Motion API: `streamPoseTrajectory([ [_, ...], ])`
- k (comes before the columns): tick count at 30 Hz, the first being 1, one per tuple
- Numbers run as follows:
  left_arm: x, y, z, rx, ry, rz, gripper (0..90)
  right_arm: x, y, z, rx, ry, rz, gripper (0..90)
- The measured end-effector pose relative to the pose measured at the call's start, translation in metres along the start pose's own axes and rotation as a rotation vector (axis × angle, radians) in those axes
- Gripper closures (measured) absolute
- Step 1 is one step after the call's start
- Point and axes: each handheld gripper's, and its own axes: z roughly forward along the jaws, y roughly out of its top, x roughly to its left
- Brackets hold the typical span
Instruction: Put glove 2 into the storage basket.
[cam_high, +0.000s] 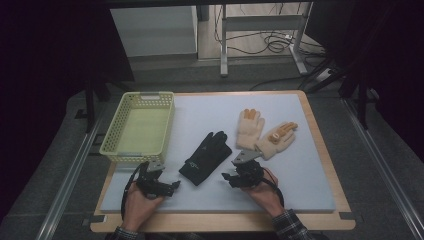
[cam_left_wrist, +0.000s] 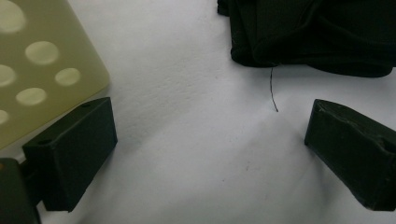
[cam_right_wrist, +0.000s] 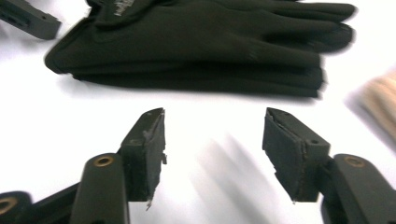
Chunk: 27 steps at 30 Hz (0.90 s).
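Black glove (cam_high: 206, 157) flat, both hands low, right gripper (cam_high: 229, 177) fingers parted.

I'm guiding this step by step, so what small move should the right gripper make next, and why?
Probably ease the right gripper forward onto the black glove: its jaws stand open with nothing between them, and the glove lies flat just ahead on the mat.

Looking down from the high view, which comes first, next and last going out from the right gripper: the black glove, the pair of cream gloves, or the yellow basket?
From the right gripper:
1. Black glove, just to its left, near the table's middle.
2. Cream gloves, up and to the right; not much farther than the black glove, so these first two are close.
3. Yellow basket, clearly farthest, at the far left of the table.
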Motion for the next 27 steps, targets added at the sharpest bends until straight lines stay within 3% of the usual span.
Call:
streamPoseTrajectory([
  [17,0.0,0.0,0.0,0.001,-0.002,-0.004,2.5,-0.044,-0.044,-0.042,0.007,-0.111,0.13,15.0],
  [20,0.0,0.0,0.0,0.002,-0.003,-0.004,2.4,-0.05,-0.054,-0.044,0.034,-0.134,0.139,9.9],
  [27,0.001,0.0,0.0,0.002,-0.004,-0.005,2.4,-0.055,-0.063,-0.043,0.065,-0.127,0.131,3.2],
])
